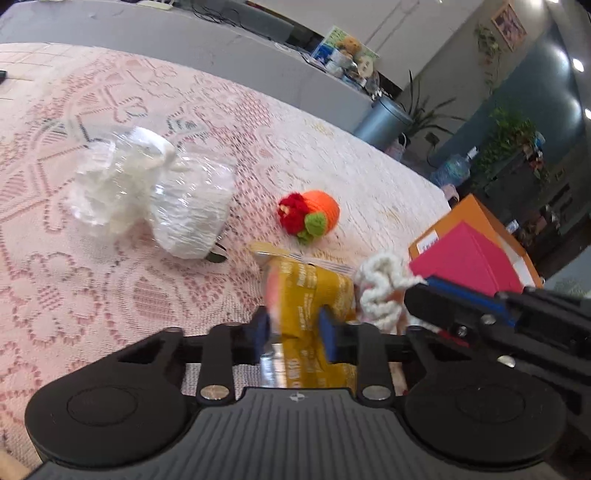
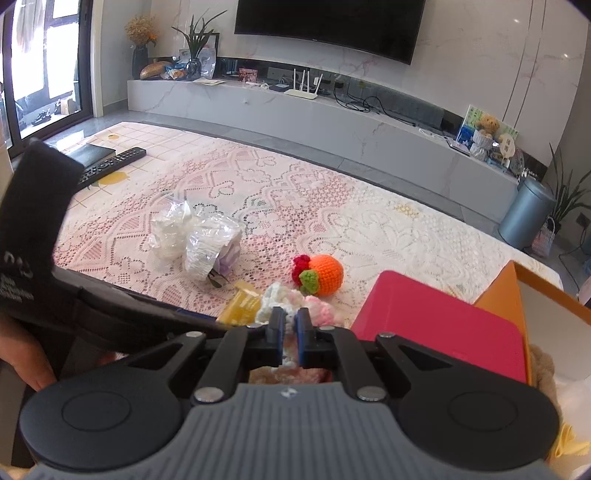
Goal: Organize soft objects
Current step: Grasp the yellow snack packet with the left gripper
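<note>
Over the lace-covered tabletop point(image 2: 369, 229), your left gripper point(image 1: 293, 332) pinches the yellow packet point(image 1: 310, 295) while your right gripper point(image 2: 290, 334) clamps the knitted white-pink toy point(image 2: 295, 301); pulling apart could tear the packet or drop either.

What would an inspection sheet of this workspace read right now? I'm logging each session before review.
Surface: pink lace tablecloth covering the table.
Job's things: orange crochet ball with red flower lying free; yellow packet and white-pink knitted piece side by side at the grippers; plastic-wrapped white bundle to the left.
Clutter: remote control at the far left; pink lid on an orange box to the right.
Grippers: left gripper shut on the yellow packet; right gripper shut on the white-pink knitted piece.
Cables: black cables on the TV bench.
Surroundings: wall television, blue bin, potted plants.
</note>
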Tool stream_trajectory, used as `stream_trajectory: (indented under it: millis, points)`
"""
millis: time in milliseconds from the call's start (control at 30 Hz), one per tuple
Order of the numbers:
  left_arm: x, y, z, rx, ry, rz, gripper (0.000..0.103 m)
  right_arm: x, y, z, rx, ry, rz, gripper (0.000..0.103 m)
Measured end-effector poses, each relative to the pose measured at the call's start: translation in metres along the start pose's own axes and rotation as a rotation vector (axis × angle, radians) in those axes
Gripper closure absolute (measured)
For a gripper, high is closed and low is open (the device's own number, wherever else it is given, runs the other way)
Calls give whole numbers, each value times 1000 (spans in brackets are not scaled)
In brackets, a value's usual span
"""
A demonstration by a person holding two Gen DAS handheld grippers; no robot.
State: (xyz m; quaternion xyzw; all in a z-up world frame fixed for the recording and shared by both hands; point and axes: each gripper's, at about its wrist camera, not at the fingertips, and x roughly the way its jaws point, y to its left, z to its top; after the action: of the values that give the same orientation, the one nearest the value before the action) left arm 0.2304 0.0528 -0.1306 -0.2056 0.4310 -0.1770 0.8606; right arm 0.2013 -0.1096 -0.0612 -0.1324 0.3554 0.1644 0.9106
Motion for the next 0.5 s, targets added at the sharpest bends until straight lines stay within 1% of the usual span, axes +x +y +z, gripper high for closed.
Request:
stream_trajectory:
  millis: [33,133,333,433,500]
  points:
    - [-5,-1,-1,1,-13,6,82,-2,1,0,3,-1,-3,99]
    - [-22,-3,-5,3,-51,15,86,-7,3,-1,17,-7,1,99]
    - [-61,-5,-16,7,-114,29,91,-27,11,-3,40,-31,29,99]
    - [-81,-7,-24,14,-131,76,92,-38,16,-5,70,-49,48,100]
    - [-93,-8,-31,3,-136,96,92,-45,18,-8,124,-54,83,100]
